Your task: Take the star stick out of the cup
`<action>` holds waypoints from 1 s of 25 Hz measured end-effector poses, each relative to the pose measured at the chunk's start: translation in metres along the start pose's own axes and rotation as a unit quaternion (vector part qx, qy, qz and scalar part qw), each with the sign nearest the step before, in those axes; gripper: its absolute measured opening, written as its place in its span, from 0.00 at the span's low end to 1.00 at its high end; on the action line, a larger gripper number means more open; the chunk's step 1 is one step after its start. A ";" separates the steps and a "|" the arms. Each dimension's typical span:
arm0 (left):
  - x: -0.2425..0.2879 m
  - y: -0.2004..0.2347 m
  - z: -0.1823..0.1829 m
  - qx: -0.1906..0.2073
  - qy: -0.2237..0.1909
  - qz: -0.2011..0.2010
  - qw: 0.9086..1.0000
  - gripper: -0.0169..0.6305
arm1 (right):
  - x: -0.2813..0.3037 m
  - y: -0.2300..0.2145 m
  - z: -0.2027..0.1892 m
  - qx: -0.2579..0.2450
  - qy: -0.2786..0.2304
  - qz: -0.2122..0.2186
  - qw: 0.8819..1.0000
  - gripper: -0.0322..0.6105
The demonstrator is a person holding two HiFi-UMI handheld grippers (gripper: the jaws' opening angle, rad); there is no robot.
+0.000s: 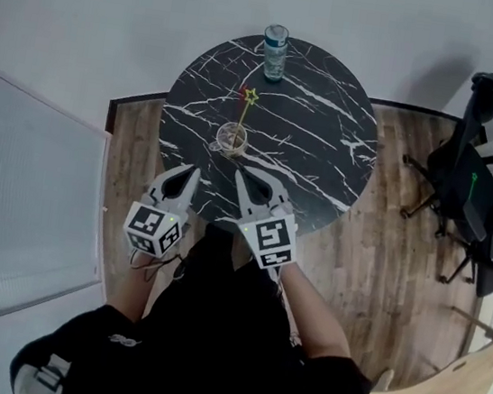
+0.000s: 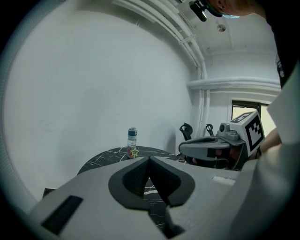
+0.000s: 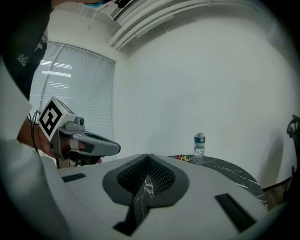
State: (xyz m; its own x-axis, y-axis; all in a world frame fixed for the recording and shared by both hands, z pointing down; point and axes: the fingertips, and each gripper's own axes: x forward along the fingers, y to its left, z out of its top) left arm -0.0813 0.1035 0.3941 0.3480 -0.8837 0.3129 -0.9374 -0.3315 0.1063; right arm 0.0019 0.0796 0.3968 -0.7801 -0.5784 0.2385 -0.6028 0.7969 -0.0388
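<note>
A clear cup (image 1: pixel 232 139) stands near the middle of a round black marble table (image 1: pixel 326 148). A thin stick rises from the cup and leans away from me, topped by a yellow-green star (image 1: pixel 252 96). The star tip also shows in the left gripper view (image 2: pixel 135 152) and the right gripper view (image 3: pixel 183 158); my jaws hide the cup there. My left gripper (image 1: pixel 195 170) hovers over the near table edge, left of the cup, shut and holding nothing. My right gripper (image 1: pixel 241 174) sits just short of the cup, also shut with nothing in it.
A water bottle (image 1: pixel 274 52) stands at the table's far edge, behind the star. Black office chairs (image 1: pixel 468 177) crowd the right side on the wood floor. A frosted partition (image 1: pixel 18 205) runs along the left. A wooden chair back (image 1: pixel 438 391) is at lower right.
</note>
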 end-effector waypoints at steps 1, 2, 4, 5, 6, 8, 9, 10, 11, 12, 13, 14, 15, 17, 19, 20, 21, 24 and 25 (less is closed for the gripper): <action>0.008 0.005 0.000 0.001 0.004 -0.009 1.000 0.02 | 0.008 -0.005 -0.002 0.003 0.003 -0.006 1.000 0.05; 0.016 0.010 -0.001 0.002 0.009 -0.017 1.000 0.02 | 0.015 -0.009 -0.003 0.007 0.007 -0.012 1.000 0.04; 0.032 0.021 -0.002 0.000 0.018 -0.034 0.999 0.02 | 0.030 -0.018 -0.007 0.017 0.015 -0.024 0.999 0.04; 0.039 0.026 -0.003 -0.001 0.022 -0.042 0.999 0.02 | 0.037 -0.022 -0.008 0.022 0.019 -0.030 0.999 0.04; 0.046 0.032 -0.004 -0.001 0.026 -0.050 0.998 0.02 | 0.044 -0.025 -0.010 0.027 0.024 -0.035 0.999 0.04; 0.060 0.043 -0.006 -0.003 0.033 -0.067 0.997 0.02 | 0.058 -0.031 -0.015 0.035 0.034 -0.045 0.998 0.04; 0.066 0.048 -0.008 -0.004 0.036 -0.074 0.997 0.02 | 0.064 -0.033 -0.017 0.037 0.039 -0.050 0.997 0.05; 0.071 0.053 -0.009 -0.005 0.038 -0.081 0.996 0.02 | 0.070 -0.035 -0.020 0.039 0.043 -0.054 0.997 0.05; 0.077 0.057 -0.011 -0.007 0.041 -0.088 0.995 0.02 | 0.076 -0.037 -0.023 0.042 0.047 -0.058 0.996 0.04; 0.082 0.062 -0.013 -0.008 0.044 -0.094 0.995 0.02 | 0.081 -0.039 -0.025 0.046 0.050 -0.062 0.996 0.05; 0.088 0.065 -0.015 -0.009 0.047 -0.100 0.994 0.02 | 0.087 -0.042 -0.027 0.050 0.052 -0.066 0.995 0.04; 0.094 0.069 -0.016 -0.010 0.050 -0.106 0.993 0.02 | 0.092 -0.045 -0.029 0.053 0.053 -0.070 0.995 0.04; 0.100 0.072 -0.018 -0.010 0.053 -0.113 0.992 0.02 | 0.097 -0.049 -0.032 0.057 0.056 -0.076 0.994 0.04; 0.110 0.078 -0.023 -0.011 0.060 -0.127 0.990 0.02 | 0.105 -0.055 -0.038 0.065 0.065 -0.089 0.992 0.05; 0.118 0.085 -0.030 -0.010 0.069 -0.138 0.988 0.02 | 0.112 -0.060 -0.043 0.068 0.069 -0.099 0.990 0.04; 0.122 0.088 -0.034 -0.009 0.073 -0.142 0.987 0.02 | 0.116 -0.062 -0.046 0.069 0.070 -0.103 0.990 0.05; 0.126 0.090 -0.037 -0.008 0.077 -0.147 0.986 0.02 | 0.119 -0.065 -0.049 0.071 0.073 -0.109 0.989 0.04; 0.137 0.092 -0.045 -0.002 0.090 -0.167 0.982 0.02 | 0.125 -0.073 -0.058 0.085 0.078 -0.126 0.985 0.05; 0.140 0.093 -0.048 0.000 0.094 -0.174 0.980 0.02 | 0.127 -0.076 -0.061 0.090 0.079 -0.132 0.984 0.05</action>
State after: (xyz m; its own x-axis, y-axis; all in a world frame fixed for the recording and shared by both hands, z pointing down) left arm -0.1198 -0.0351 0.4927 0.6389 -0.6399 0.4270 -0.7621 -0.6025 0.2373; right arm -0.0413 -0.0436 0.4896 -0.5650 -0.7160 0.4100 -0.8122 0.5701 -0.1237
